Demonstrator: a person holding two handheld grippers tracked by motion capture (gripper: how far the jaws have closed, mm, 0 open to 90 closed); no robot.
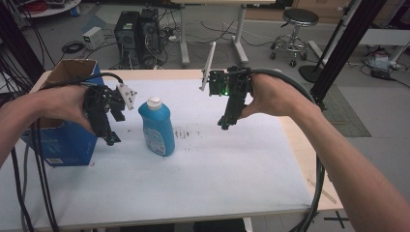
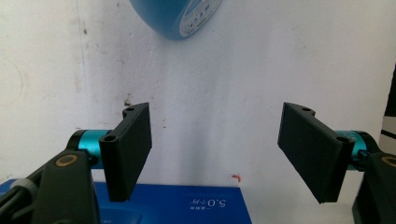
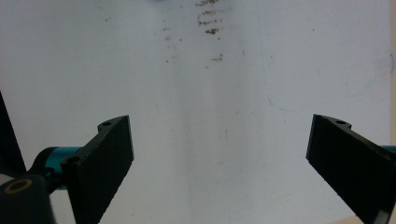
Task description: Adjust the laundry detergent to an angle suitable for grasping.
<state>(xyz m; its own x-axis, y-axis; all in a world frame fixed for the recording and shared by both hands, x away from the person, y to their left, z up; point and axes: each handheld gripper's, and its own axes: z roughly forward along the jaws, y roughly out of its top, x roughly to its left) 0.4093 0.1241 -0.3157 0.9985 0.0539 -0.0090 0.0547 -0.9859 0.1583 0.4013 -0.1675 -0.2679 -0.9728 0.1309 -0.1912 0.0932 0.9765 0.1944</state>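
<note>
High view: bottle (image 1: 157, 126) just right of left gripper (image 1: 110, 136).

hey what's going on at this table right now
A person holds a tool in each hand above a white-covered table. Both tools are open and hold nothing. The left tool hangs between a blue box and an upright blue bottle with a white cap. The right tool points down at the bare cover to the bottle's right. Nothing has been picked up.
</note>
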